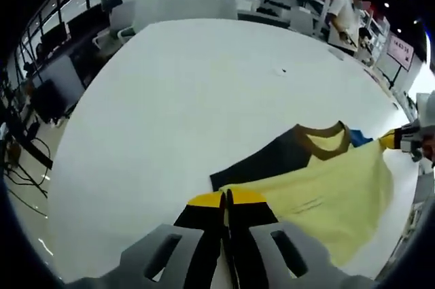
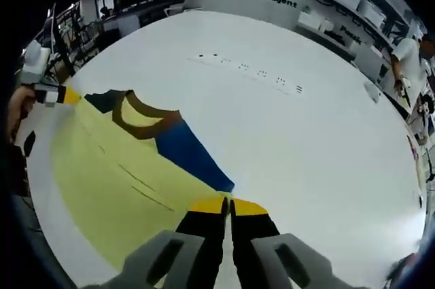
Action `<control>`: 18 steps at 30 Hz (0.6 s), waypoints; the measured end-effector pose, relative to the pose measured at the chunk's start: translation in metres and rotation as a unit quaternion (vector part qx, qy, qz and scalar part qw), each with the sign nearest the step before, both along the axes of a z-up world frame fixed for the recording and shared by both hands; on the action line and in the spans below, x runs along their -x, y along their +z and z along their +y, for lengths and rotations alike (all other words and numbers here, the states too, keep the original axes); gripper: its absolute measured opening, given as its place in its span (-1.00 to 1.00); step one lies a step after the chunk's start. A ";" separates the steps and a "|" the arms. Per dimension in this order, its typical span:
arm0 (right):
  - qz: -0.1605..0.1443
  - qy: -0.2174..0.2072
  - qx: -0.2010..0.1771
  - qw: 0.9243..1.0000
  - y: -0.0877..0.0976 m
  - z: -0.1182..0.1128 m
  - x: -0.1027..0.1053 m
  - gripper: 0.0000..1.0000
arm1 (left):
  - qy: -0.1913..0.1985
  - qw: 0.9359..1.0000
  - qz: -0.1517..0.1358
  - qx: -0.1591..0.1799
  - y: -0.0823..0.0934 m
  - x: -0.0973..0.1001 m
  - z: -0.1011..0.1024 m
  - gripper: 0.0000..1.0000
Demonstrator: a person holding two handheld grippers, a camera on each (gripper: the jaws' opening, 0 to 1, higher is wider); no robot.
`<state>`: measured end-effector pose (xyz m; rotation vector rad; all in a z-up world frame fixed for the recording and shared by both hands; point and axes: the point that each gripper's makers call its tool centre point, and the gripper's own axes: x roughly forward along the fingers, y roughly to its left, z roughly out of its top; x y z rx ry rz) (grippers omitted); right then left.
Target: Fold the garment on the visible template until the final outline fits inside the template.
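The T-shirt (image 1: pixel 326 180) lies flat on the white table (image 1: pixel 170 98), pale yellow body, brown collar, one dark grey sleeve and one blue sleeve (image 2: pixel 190 156). No template outline can be made out. In the left gripper view the left gripper (image 1: pixel 226 198) stands with yellow-tipped jaws pressed together at the garment's edge by the grey sleeve; whether cloth is pinched between them cannot be told. In the right gripper view the right gripper (image 2: pixel 228 205) is likewise closed at the opposite edge, just below the blue sleeve, grip on fabric unconfirmed. The shirt thus spans between the two grippers, sleeve to sleeve, collar lying away from both. Judgement: each gripper is equally placed for a side fold inward.
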<state>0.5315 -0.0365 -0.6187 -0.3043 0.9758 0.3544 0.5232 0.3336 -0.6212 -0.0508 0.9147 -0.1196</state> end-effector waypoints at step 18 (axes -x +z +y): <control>-0.016 0.006 -0.020 1.000 -0.009 0.001 -0.004 -1.00 | 0.000 1.000 -0.009 -0.014 0.000 0.002 0.000 -0.94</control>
